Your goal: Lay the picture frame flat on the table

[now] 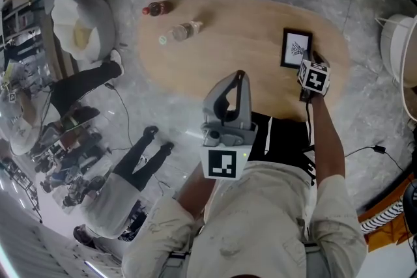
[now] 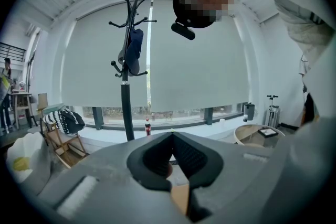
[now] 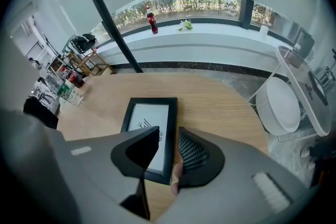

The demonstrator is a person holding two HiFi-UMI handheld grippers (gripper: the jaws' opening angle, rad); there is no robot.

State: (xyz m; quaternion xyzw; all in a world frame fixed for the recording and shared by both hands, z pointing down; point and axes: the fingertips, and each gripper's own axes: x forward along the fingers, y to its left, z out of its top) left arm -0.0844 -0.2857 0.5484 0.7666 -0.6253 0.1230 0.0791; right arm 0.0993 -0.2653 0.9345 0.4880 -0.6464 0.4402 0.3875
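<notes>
1 open right gripper (image 3: 168, 135) astride picture frame (image 3: 150, 114), left gripper (image 2: 172, 135) closed

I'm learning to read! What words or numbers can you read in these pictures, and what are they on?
Nothing here can be read.
Picture frame: a small black drawing, no letters.
Dark bottle: label too small.
Clear bottle: label too blurred.
Marker cubes: black-and-white square patterns, not writing.

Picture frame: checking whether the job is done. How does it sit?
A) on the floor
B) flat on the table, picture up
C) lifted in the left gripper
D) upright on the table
B: the picture frame lies flat on the table, picture up, below the open right gripper.
</notes>
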